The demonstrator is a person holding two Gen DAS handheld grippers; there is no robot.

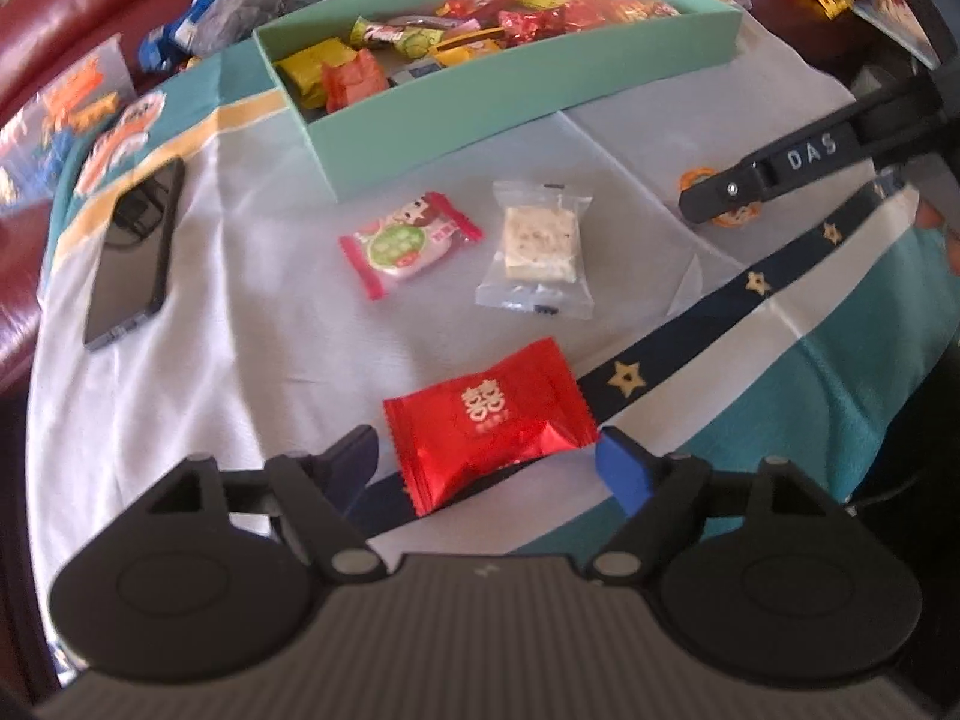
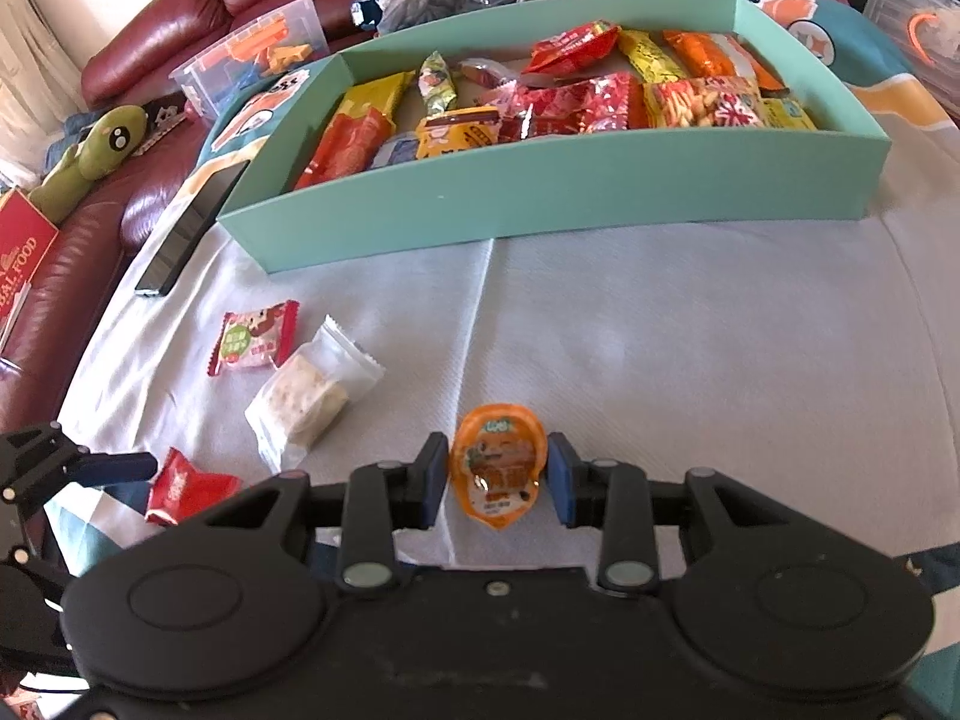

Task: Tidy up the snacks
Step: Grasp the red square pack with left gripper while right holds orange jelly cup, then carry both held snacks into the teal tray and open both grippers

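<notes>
Left tongs [image 1: 486, 462] stand wide around the red packet [image 1: 489, 426], pads clear of it on both sides, so nothing gripped yet. Across to the right tongs [image 2: 498, 477]: pinched onto the orange jelly cup [image 2: 498, 468], pads pressing both its sides, low over the cloth.

Where are we? The green box [image 2: 558, 198] at the far side is already heaped with snacks, so I'd say most of the sorting is done. Left out on the cloth: the pink packet [image 2: 255, 339] and the clear-wrapped cake [image 2: 312, 396] just beside it, plus the red packet near left and the cup in the grip. Four to go, by my count.

The worktop wears a pale cloth [image 2: 660, 360] with teal edges; a phone [image 2: 192, 228] lies far left, a red leather sofa [image 2: 72, 252] beyond, toys piled behind the box.
</notes>
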